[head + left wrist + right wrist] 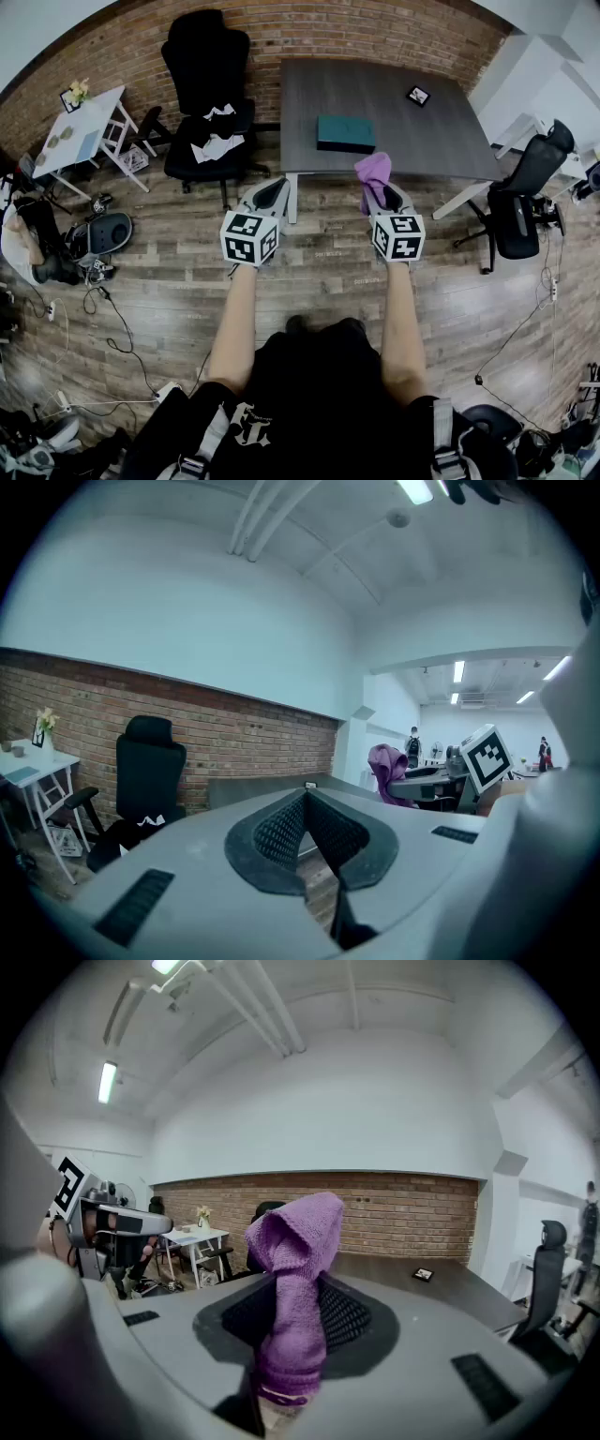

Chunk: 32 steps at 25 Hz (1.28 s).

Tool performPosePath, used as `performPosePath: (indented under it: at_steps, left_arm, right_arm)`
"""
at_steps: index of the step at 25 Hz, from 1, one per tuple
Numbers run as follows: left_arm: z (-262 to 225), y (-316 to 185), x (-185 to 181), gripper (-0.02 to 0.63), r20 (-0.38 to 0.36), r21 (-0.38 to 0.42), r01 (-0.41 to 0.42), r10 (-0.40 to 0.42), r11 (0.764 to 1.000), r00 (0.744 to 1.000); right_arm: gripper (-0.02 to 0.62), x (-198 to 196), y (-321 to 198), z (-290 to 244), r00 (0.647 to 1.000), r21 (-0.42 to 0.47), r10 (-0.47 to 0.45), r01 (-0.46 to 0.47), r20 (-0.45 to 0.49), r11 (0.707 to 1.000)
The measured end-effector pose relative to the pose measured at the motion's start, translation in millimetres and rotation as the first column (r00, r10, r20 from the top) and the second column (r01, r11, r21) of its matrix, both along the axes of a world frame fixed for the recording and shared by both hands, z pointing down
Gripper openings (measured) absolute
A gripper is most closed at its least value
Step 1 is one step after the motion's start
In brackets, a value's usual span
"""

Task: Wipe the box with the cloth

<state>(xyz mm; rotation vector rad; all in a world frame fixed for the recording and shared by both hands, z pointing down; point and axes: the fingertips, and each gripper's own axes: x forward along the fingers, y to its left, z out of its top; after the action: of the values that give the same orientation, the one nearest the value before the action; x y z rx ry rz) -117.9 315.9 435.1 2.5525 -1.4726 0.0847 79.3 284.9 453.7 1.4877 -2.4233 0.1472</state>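
Risk: box [346, 133] sits unbraced on the table [412, 131], toward its front edge, so a wipe could shove it along. Jaws: left gripper [266, 195] pressed together, empty; right gripper [382, 194] clamped on bunched purple cloth [372, 170], a narrow pinch that may pull out. Both are short of the table. Box: teal, flat, rectangular

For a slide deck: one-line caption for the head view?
Right gripper clamps a purple cloth, left gripper shut and empty, facing the teal box on the grey table.
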Motion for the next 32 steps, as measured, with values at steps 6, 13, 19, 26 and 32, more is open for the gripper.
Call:
performPosePath:
  at_steps: [6,13,19,26,32]
  left_arm:
    - [-2,14,17,0.012,0.022,0.007,-0.006,0.006,1.000,1.000]
    - [-4,17,23,0.013,0.020,0.009,-0.004,0.004,1.000,1.000]
    - [5,18,27,0.012,0.029,-0.011,-0.038,0.039,0.999,0.999]
    - [21,2,34,0.014,0.026,-0.054,-0.064,0.066,0.996,0.997]
    - [32,-26,50,0.014,0.046,-0.077,-0.085,0.089,0.993,0.995]
  right_arm:
    - [0.268,13,16,-6,1.000,0.009,0.001,-0.001,0.017,1.000]
    - [0.272,18,25,-7,1.000,0.012,0.001,-0.001,0.028,1.000]
    - [0.272,23,33,-4,0.999,0.008,0.032,-0.032,0.042,0.999]
    - [0.276,33,30,12,0.998,-0.028,0.053,-0.052,0.043,0.998]
    - [0.276,51,6,23,0.995,-0.050,0.078,-0.075,0.062,0.996]
